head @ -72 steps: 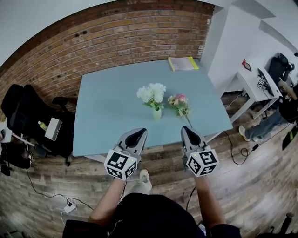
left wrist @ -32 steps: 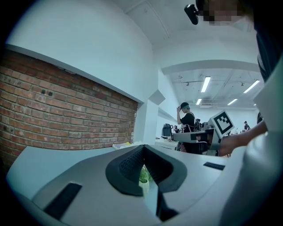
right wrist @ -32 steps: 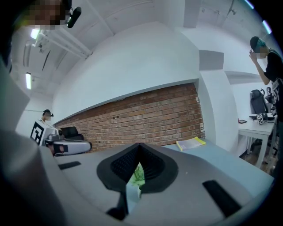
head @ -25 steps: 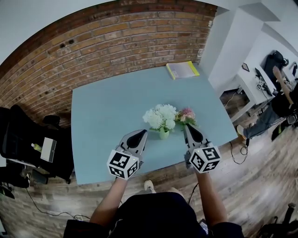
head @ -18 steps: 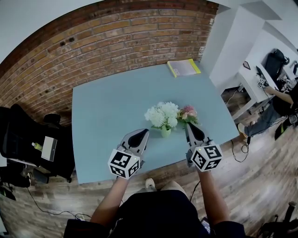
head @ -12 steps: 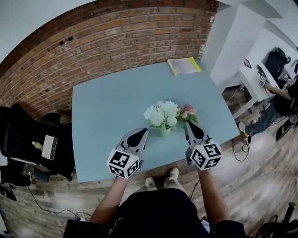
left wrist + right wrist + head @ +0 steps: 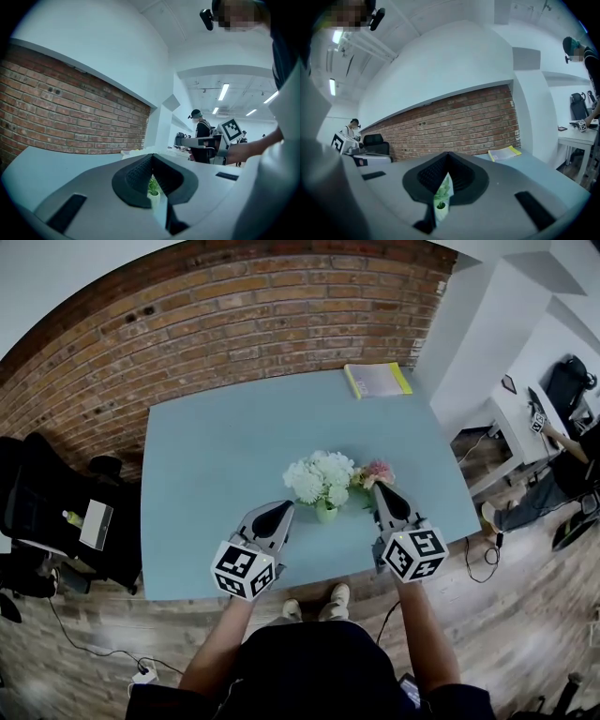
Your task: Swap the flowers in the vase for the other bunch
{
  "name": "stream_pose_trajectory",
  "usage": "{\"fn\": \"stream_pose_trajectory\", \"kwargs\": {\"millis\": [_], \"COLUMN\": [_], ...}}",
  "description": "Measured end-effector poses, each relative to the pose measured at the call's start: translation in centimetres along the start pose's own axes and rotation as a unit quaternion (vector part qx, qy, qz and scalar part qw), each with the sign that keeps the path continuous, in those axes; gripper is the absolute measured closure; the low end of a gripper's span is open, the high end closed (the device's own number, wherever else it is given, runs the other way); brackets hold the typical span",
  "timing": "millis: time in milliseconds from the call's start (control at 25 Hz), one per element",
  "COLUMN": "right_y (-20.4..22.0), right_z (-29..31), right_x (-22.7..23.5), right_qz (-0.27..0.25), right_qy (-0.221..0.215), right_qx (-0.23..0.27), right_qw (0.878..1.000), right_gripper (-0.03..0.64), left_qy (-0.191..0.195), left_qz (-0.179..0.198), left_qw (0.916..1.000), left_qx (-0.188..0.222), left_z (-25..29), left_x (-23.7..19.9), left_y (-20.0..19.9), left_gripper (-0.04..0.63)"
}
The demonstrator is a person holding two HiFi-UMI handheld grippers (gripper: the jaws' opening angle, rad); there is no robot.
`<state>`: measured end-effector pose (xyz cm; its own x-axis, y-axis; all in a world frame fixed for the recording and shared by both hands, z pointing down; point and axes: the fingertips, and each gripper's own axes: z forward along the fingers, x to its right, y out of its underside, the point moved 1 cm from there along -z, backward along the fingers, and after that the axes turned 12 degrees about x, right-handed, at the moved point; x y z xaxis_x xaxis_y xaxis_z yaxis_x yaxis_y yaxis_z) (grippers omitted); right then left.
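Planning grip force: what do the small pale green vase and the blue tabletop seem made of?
The small pale green vase: likely glazed ceramic or plastic; smooth, opaque, even colour. The blue tabletop: probably matte laminate; flat, uniform, no glare.

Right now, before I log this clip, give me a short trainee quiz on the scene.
1. True or false: the white flowers stand in the vase.
2. The pink bunch is: A in the vase; B on the table beside the vase; C under the vase.
3. Fill in: the jaws of the left gripper and the right gripper are both ___.
Key: 1 true; 2 B; 3 shut.
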<state>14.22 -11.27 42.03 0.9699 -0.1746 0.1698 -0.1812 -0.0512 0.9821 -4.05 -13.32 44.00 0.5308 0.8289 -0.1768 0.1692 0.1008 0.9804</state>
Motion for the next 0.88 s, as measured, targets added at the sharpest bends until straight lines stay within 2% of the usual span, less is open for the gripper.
{"fn": "stream_pose_trajectory", "kwargs": {"millis": [400,600,800,880], "right_y": [0.1,0.2,0.3,0.2], "right_z": [2.4,3.4,3.9,4.1], "right_x": [2.4,3.0,3.7,3.9], "right_qz": [0.002,0.0,0.001,0.0], "right_qy": [-0.03,-0.047,-0.062,-0.068], "right_qx": [-0.009,-0.016,-0.02,-0.022], "right_qw": [0.999,0.999,0.998,0.997], "right_gripper": [0.612,0.612,0.612,0.612], "left_qy": [-0.035,-0.034,-0.048,-0.063], "left_qz": [0.0,0.007,0.003,0.008], "left_qw": [0.9994,0.9992,0.9982,0.9972], "left_qx": [0.005,0.018,0.036,0.041], "left_z": [0.5,0.4,0.4,0.5], "left_x": [-0.7,-0.3,-0.1,-0.1], "left_y": [1.0,1.3,2.0,2.2], "left_gripper": [0.586,0.584,0.581,0.534]}}
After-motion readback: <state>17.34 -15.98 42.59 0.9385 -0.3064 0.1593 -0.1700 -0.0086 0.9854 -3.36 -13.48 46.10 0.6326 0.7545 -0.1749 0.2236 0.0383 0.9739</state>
